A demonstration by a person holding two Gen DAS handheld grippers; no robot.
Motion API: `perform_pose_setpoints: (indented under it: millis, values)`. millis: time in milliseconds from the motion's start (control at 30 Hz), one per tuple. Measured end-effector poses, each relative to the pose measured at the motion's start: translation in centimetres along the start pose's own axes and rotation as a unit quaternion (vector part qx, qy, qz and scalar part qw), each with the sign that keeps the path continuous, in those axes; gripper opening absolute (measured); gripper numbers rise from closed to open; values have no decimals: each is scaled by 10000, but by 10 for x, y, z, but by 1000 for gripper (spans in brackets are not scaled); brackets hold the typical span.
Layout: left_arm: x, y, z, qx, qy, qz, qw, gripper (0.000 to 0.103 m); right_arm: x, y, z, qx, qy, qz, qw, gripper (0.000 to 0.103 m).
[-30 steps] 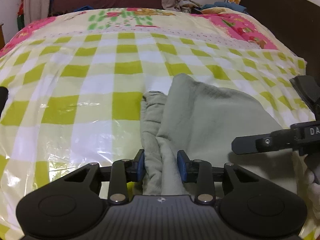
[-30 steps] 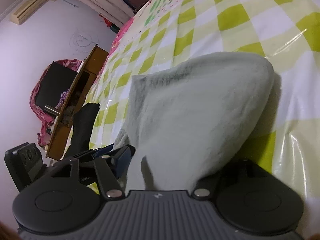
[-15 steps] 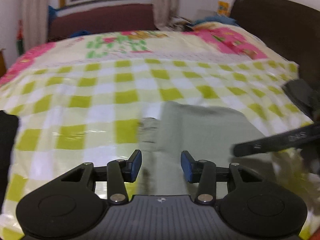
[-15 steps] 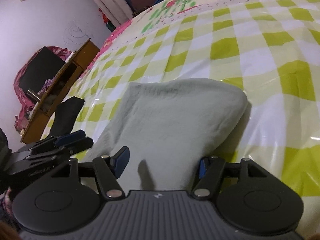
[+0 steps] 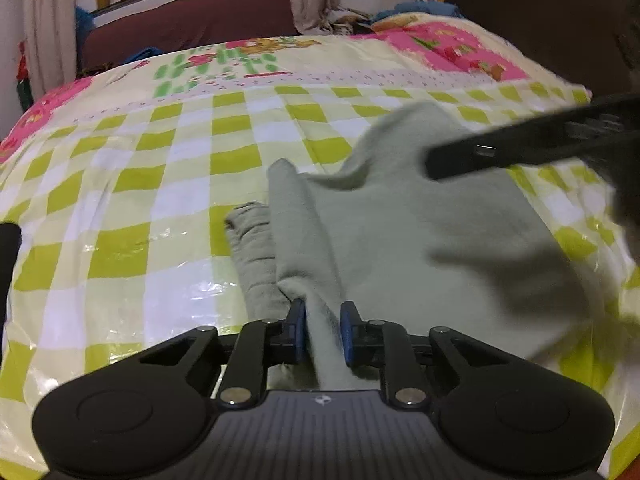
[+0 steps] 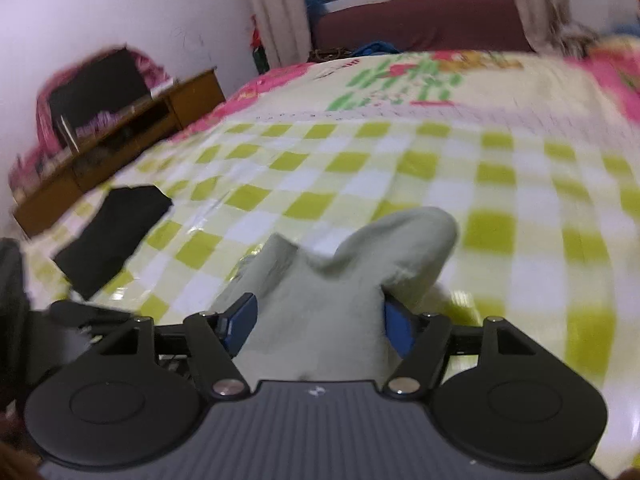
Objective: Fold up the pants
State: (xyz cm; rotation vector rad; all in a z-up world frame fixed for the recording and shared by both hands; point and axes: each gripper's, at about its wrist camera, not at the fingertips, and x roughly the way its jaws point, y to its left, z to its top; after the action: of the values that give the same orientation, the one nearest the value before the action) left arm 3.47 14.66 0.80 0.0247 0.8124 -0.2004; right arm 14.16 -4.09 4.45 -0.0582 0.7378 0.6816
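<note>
While the pale grey-green soft cotton pants (image 5: 400, 240) lay bunched on the bed's glossy yellow-green and white checked plastic cover (image 5: 152, 216), both grippers worked at their near edge. Well to the left of the pants, a flat black folded cloth (image 6: 112, 236) rested on the cover, and beyond it a brown wooden cabinet (image 6: 132, 136) stood against the wall.

At the pants' left side, the left gripper (image 5: 323, 332) had just been closing, and its blue pads (image 5: 298, 330) were now clamped on a raised ridge of fabric. Just left of that ridge a rumpled inner layer (image 5: 252, 248) showed, so the pinch looked meant to gather the top layer alone and leave the lower one lying.

Farther right on the pants, the right gripper (image 6: 316, 326) had its jaws standing wide, with a thick mass of cloth filling the space between them. The right pad (image 6: 396, 330) seemed to press the fabric, but the left pad (image 6: 240, 322) looked slightly clear of it, and the blur left me unable to tell whether this was a true grip. The cloth rose in two peaks ahead of this gripper, which suggested the near edge was being lifted so it could be carried over the rest, probably to make the next fold.
</note>
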Motion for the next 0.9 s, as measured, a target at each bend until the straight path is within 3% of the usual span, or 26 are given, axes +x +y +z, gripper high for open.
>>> perform_pose_setpoints:
  millis: [100,200,300,400,533,567,600,667,700,900]
  values:
    - [-4,7,-1,-209,-107,-101,9997,32,-4,1,11,-355,-309,-637,9969,69]
    - [-3,11,-5,-317,-142,-245,9991,31,-9,-18,13,156,-210,-1018,9945,70]
    - [-3,12,-10,-425,-182,-284,9985,31,-11,-4,16,171,-237,-474,9985,71]
    - [-6,13,-11,-523,-248,-282,9979,31,24,31,19,104,242,257,9993,72]
    - [-9,13,-14,-559,-305,-252,9977,31,76,55,13,57,782,163,9968,69]
    - [-9,14,-14,-586,-324,-258,9974,31,84,53,10,166,869,107,9960,63]
    - [-10,15,-14,-613,-341,-269,9972,30,89,48,8,307,931,56,9952,44]
    - [-11,17,-15,-653,-369,-293,9968,29,91,34,7,728,1055,222,9915,17]
    - [-11,18,-15,-666,-382,-320,9965,28,88,30,8,845,1059,343,9902,11]
    - [-24,21,-16,-711,-506,-336,9956,25,66,48,25,704,767,781,9915,6]
